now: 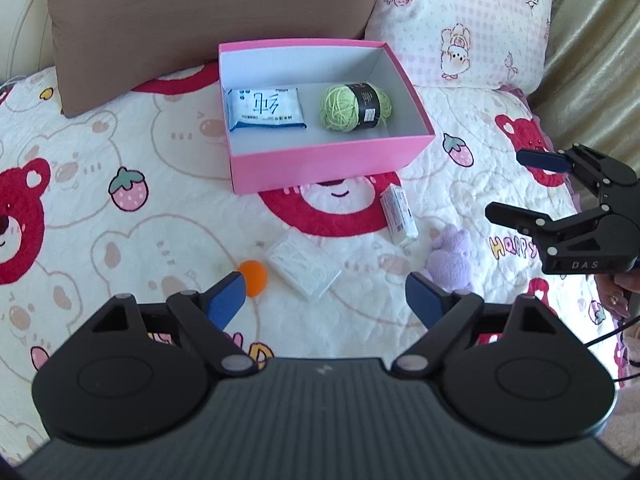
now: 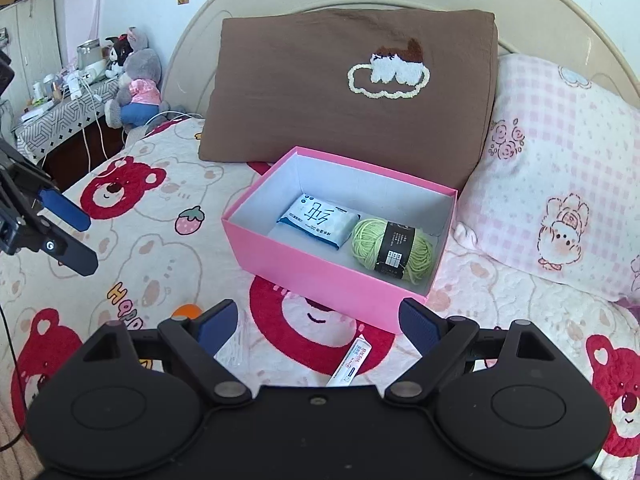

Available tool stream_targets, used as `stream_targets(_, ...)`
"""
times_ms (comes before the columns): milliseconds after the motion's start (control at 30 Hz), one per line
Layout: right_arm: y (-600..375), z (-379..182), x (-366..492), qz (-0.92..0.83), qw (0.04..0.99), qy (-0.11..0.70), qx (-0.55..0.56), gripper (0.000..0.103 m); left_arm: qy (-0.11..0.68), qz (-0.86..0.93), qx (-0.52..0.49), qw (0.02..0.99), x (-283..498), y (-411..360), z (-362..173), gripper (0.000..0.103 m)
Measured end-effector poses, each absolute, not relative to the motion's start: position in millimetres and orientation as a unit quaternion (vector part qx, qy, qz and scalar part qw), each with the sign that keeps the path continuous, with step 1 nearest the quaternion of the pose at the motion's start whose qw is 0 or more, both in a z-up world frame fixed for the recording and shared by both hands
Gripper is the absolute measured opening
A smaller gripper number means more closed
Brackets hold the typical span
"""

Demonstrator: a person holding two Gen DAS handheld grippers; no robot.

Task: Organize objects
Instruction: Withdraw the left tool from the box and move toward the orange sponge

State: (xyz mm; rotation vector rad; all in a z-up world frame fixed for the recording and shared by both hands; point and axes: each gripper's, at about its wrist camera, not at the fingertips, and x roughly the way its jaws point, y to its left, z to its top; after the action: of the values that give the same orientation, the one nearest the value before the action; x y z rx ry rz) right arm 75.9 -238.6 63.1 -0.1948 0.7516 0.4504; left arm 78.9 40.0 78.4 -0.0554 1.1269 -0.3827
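The pink box (image 1: 320,160) sits open on the bed (image 1: 120,208), in front of the brown pillow (image 1: 200,20), and two things already lie on its floor: a blue-and-white tissue pack (image 1: 266,109) on one side and a ball of green yarn (image 1: 356,107) beside it, apart from each other. Four things are left on the bedspread in front of the box: an orange ball (image 1: 253,278), a clear-wrapped white packet (image 1: 304,270) just beside it, a small white tube (image 1: 398,216) nearer the box, and a lilac plush toy (image 1: 450,256) to the side. By that count the sorting looks roughly a third done. The left gripper (image 1: 326,300) hangs over the packet with its jaws spread wide and nothing between them; the right gripper (image 2: 318,324) is likewise released and empty, above the tube and facing the box. The next pick could reasonably be the packet or the tube.
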Motion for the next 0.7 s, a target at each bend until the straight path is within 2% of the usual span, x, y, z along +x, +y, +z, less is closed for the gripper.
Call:
stream_targets(67,-236.3,62.0,72.8,0.222,0.896,0.371,-0.098,0.090,0.535,-0.185,-0.026,0.824,74.4,42.0,73.8,0.094)
stream_targets(267,-226.5,53.4,64.6,0.236,0.885,0.386,-0.110,0.090,0.545,-0.189,-0.042,0.816,64.9,47.5,60.3,0.099)
stream_targets(700,-188.2,26.3,55.9,0.293,0.842,0.430,-0.140,0.090,0.510,-0.193,-0.078,0.835,54.2,59.6,31.6,0.101)
